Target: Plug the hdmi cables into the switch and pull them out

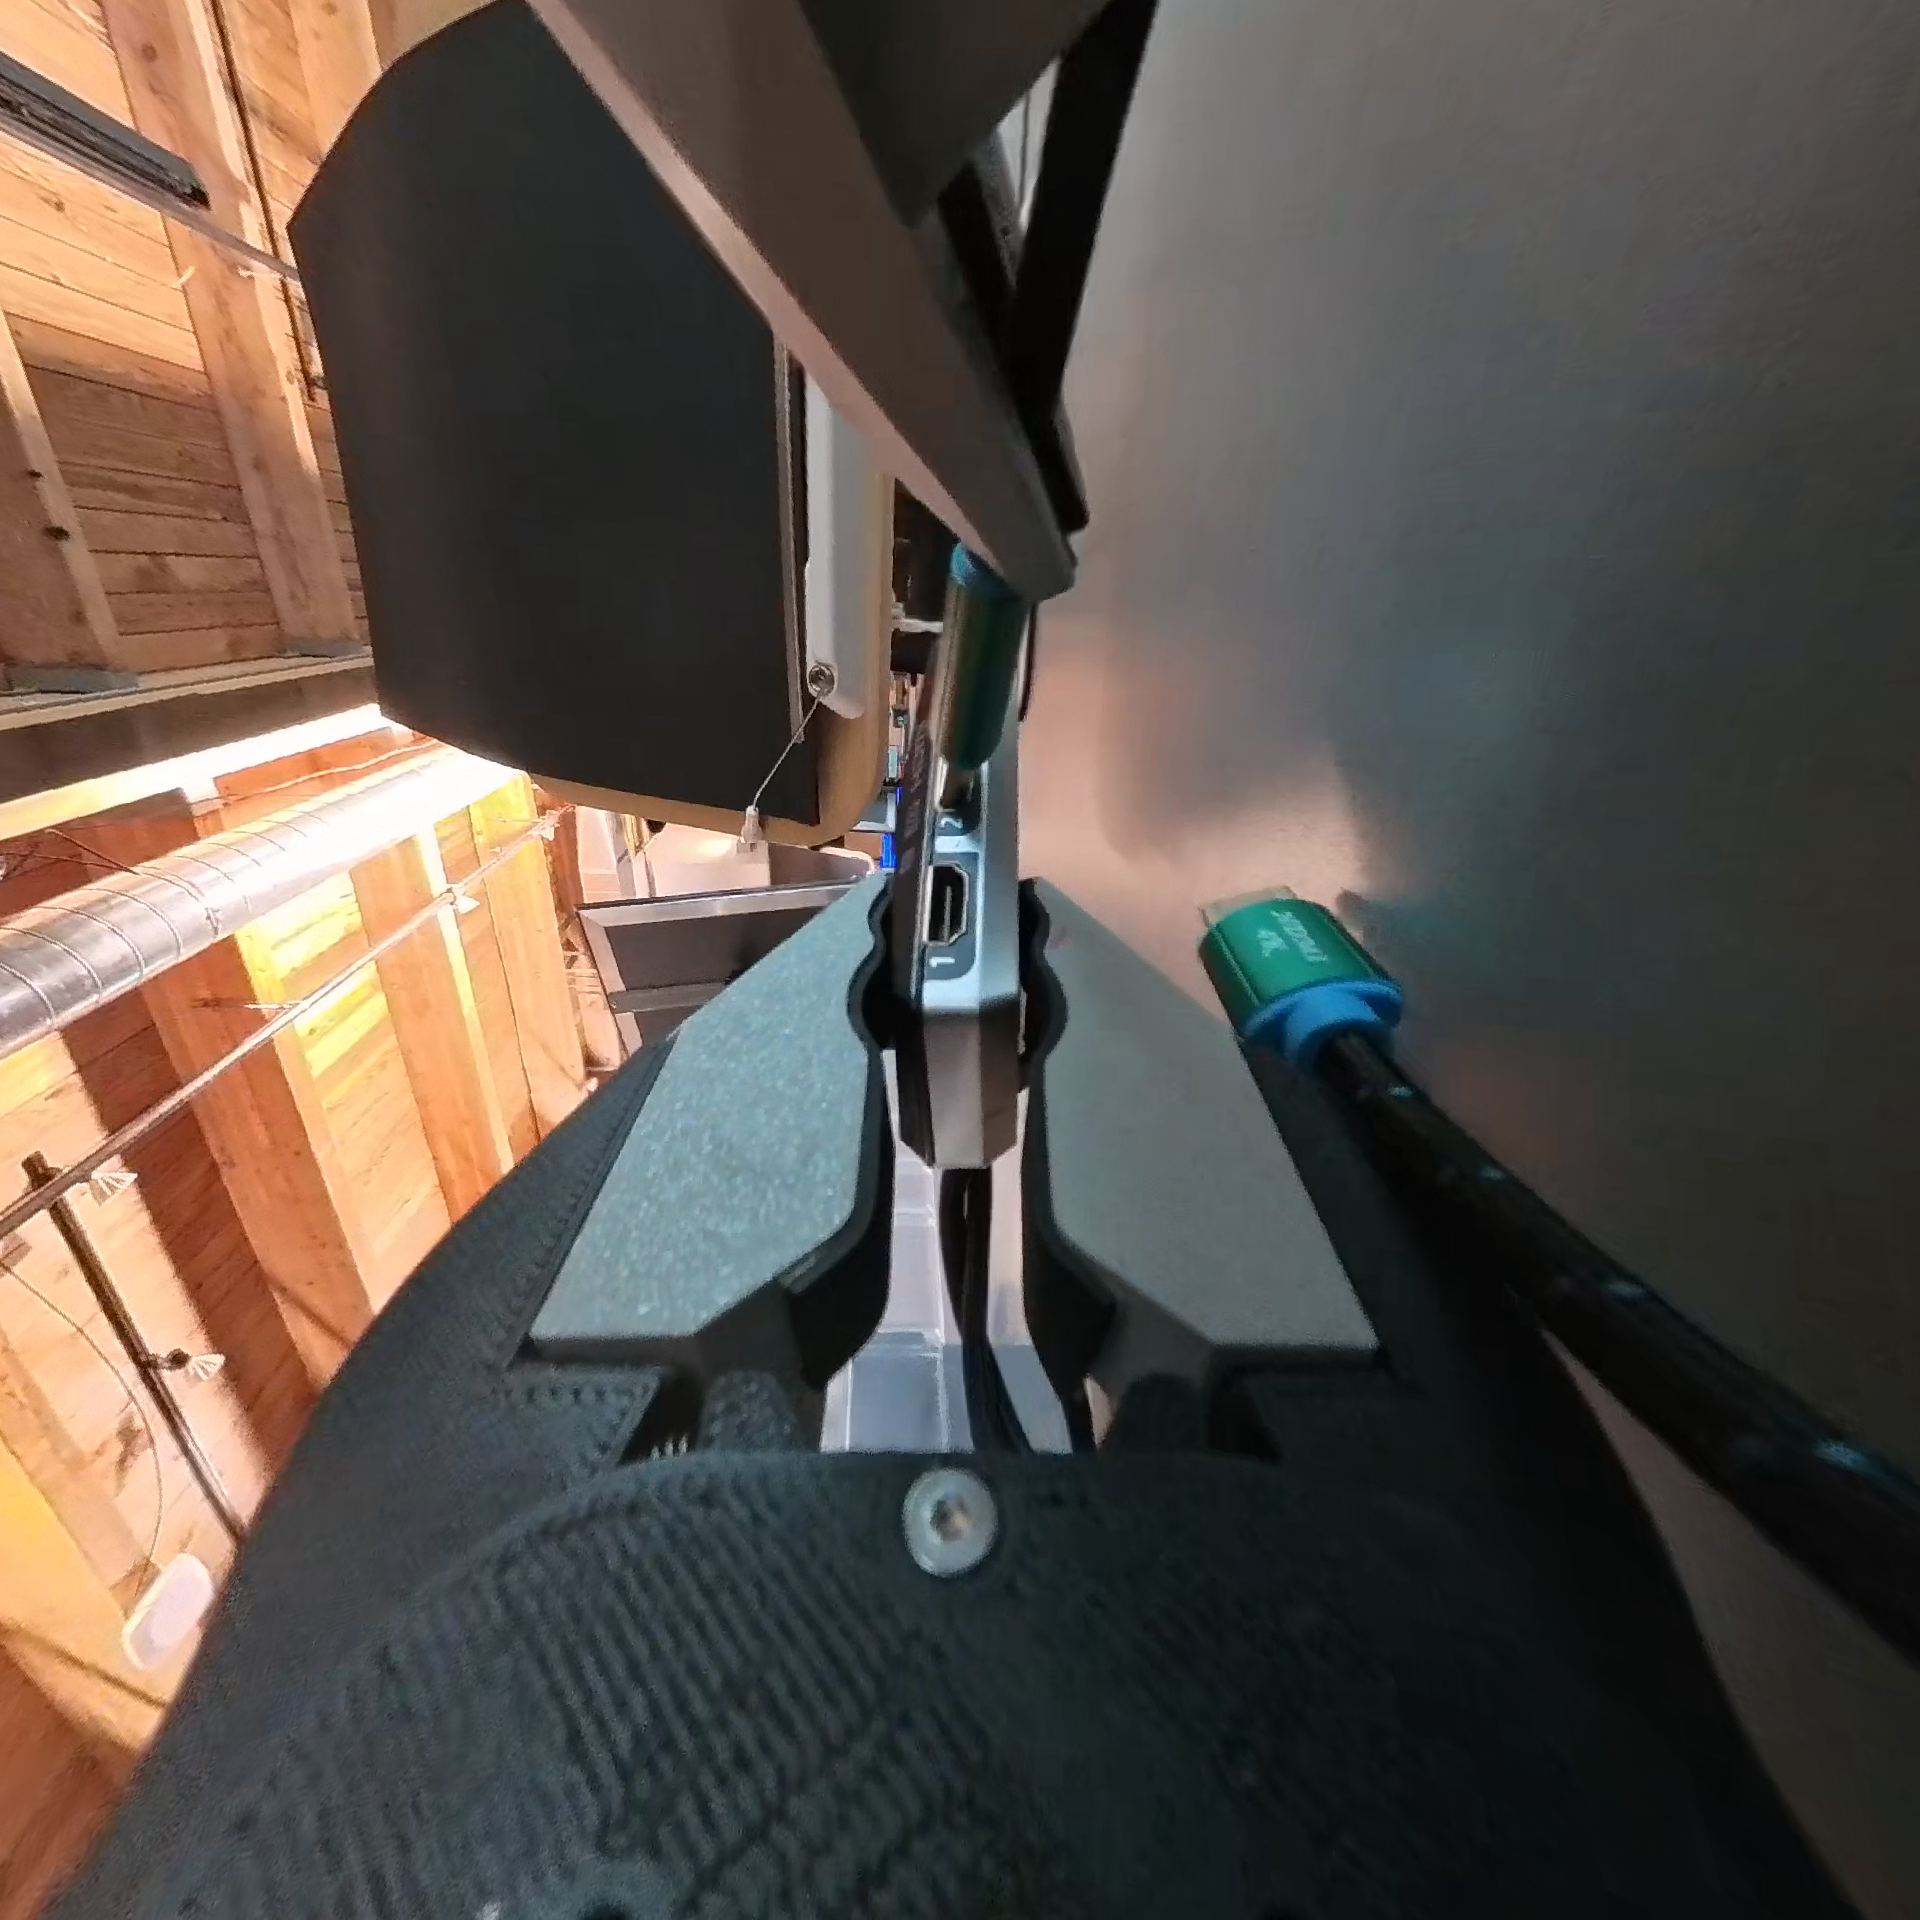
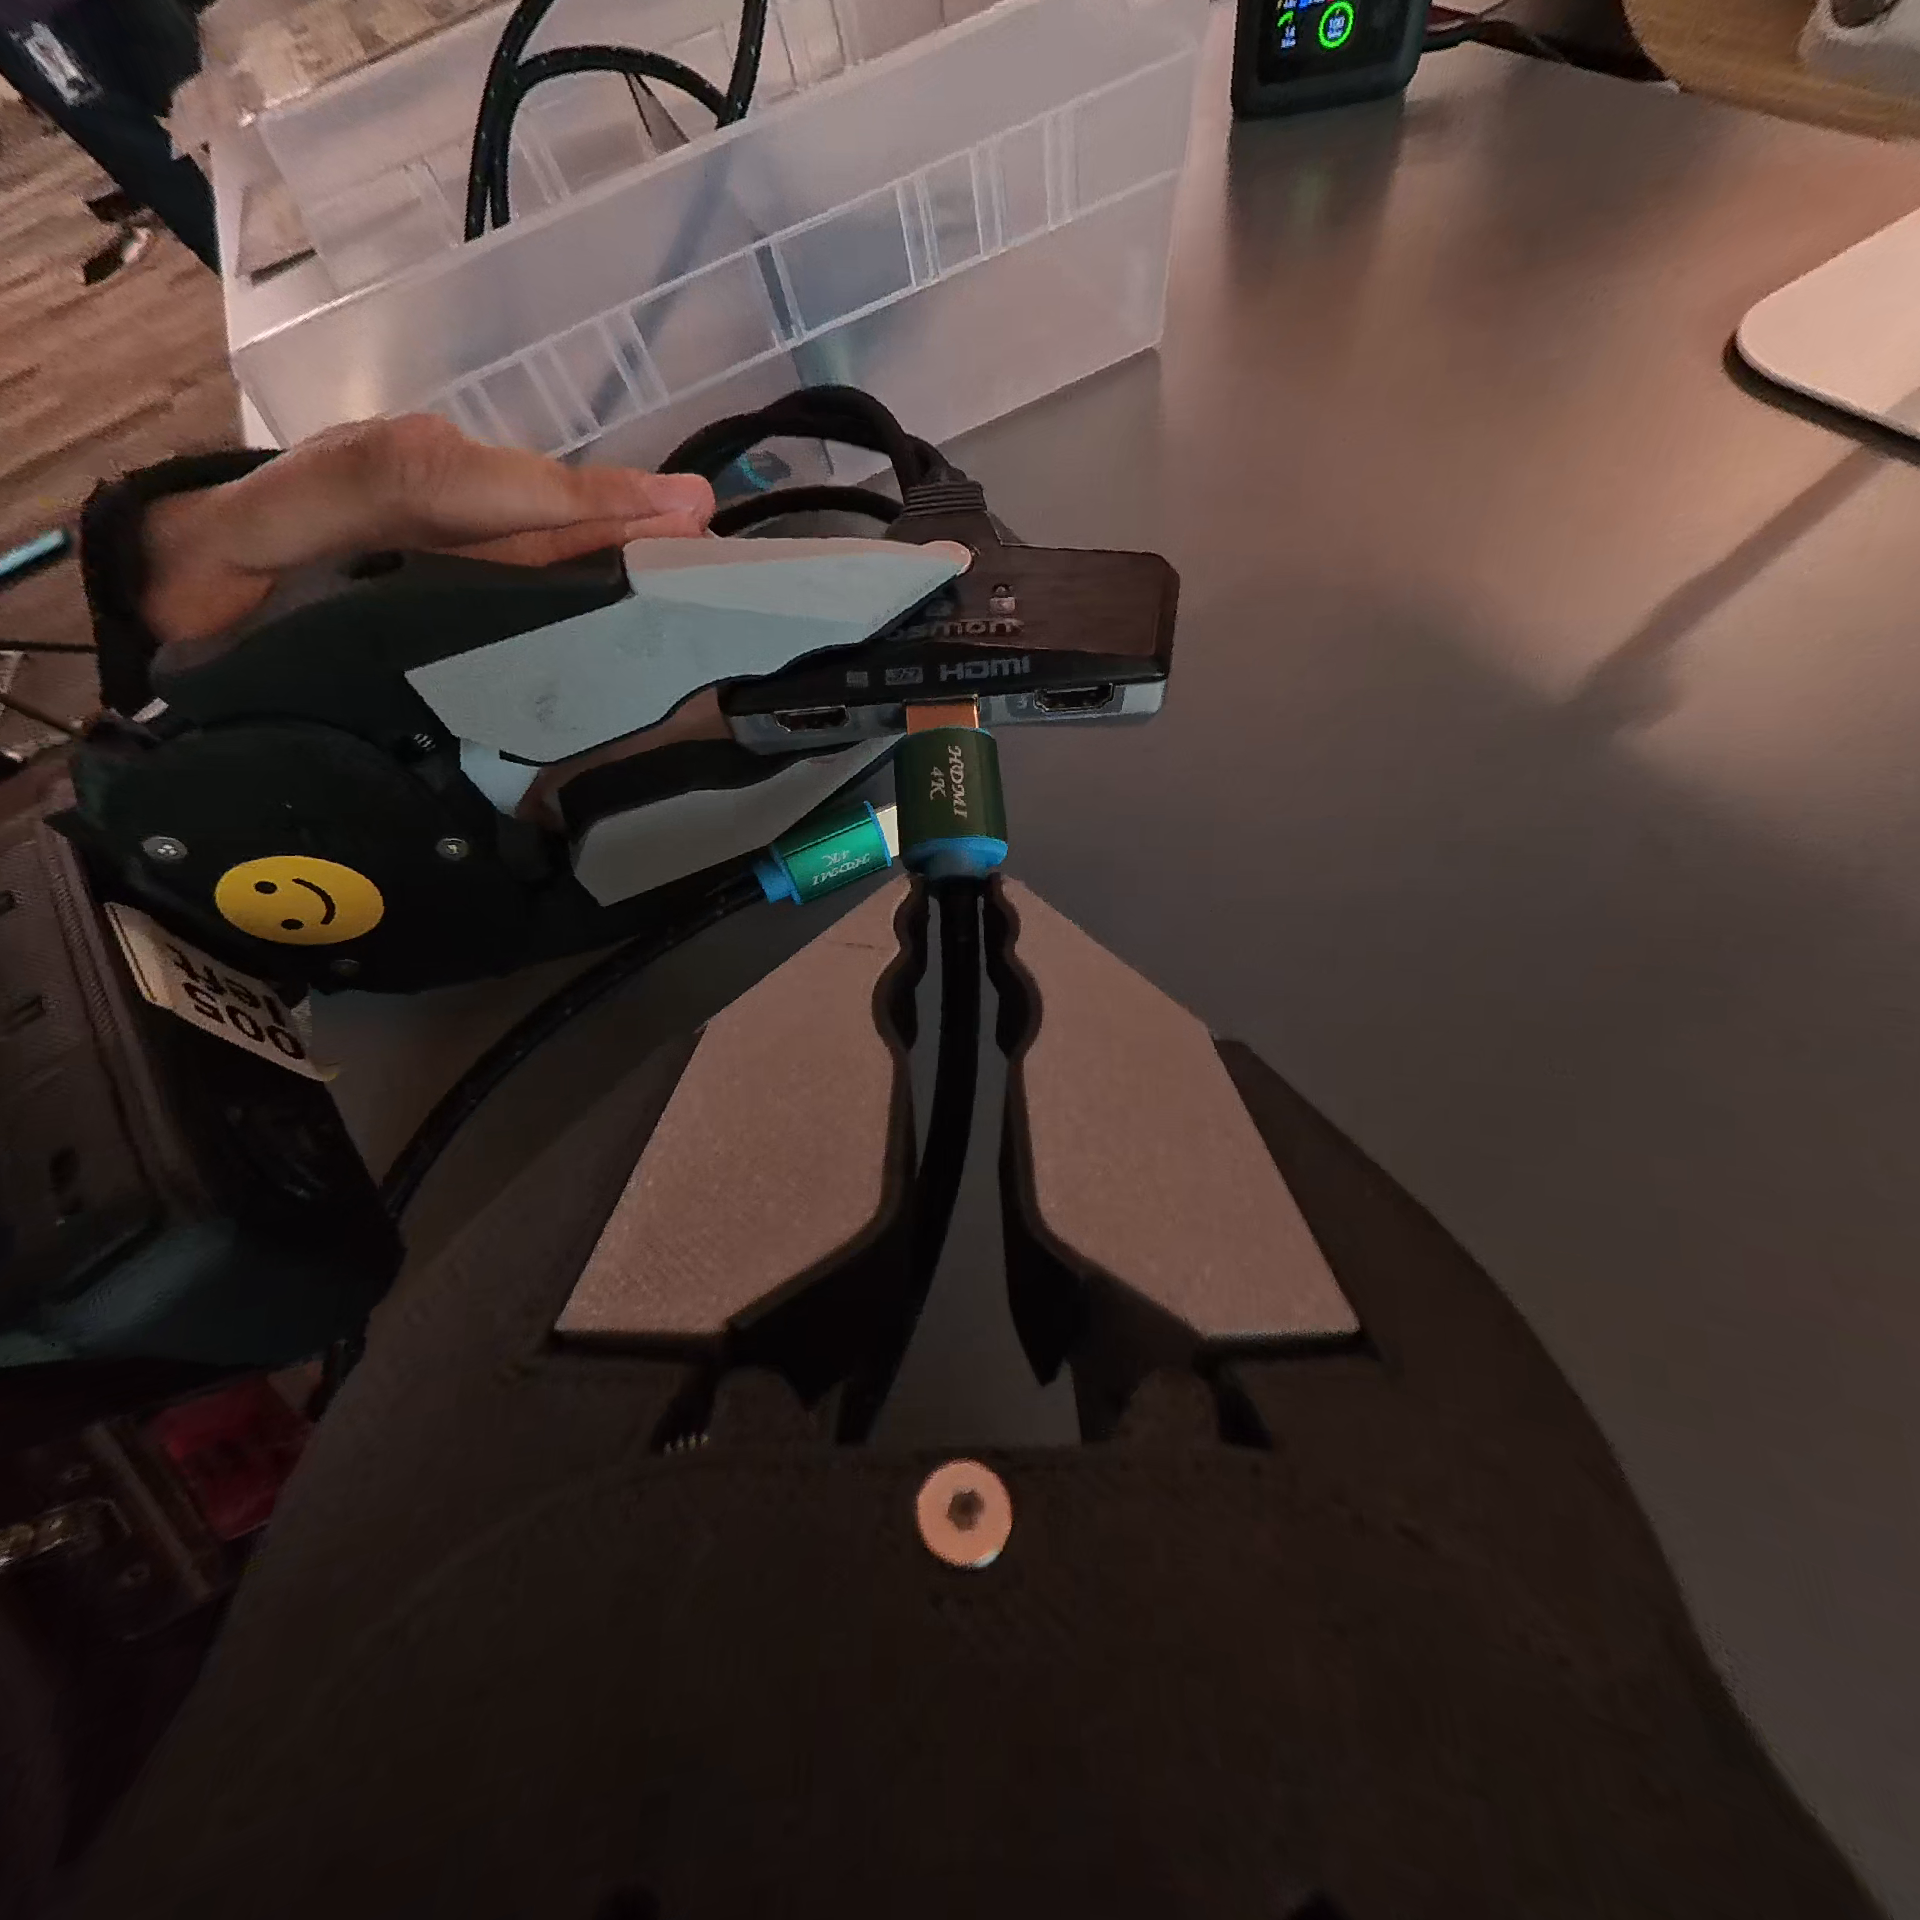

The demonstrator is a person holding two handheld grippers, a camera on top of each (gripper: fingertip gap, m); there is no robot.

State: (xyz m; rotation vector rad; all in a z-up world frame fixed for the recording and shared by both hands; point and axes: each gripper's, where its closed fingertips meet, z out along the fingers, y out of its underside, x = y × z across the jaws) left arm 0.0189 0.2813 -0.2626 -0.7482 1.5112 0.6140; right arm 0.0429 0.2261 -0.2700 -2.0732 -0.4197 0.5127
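My left gripper is shut on the black HDMI switch and holds it on edge above the table. In the right wrist view the left gripper grips the switch by its left end. My right gripper is shut on the black cable just behind a green HDMI plug. The plug's metal tip sits partly in the switch's middle port. This plug also shows in the left wrist view. A second green plug lies loose on the table; it also shows in the left wrist view.
A clear plastic bin with cables stands behind the switch. A small device with a lit screen is at the back. A white stand base lies at the right. The grey table stretches to the right. A person's hand holds the left gripper.
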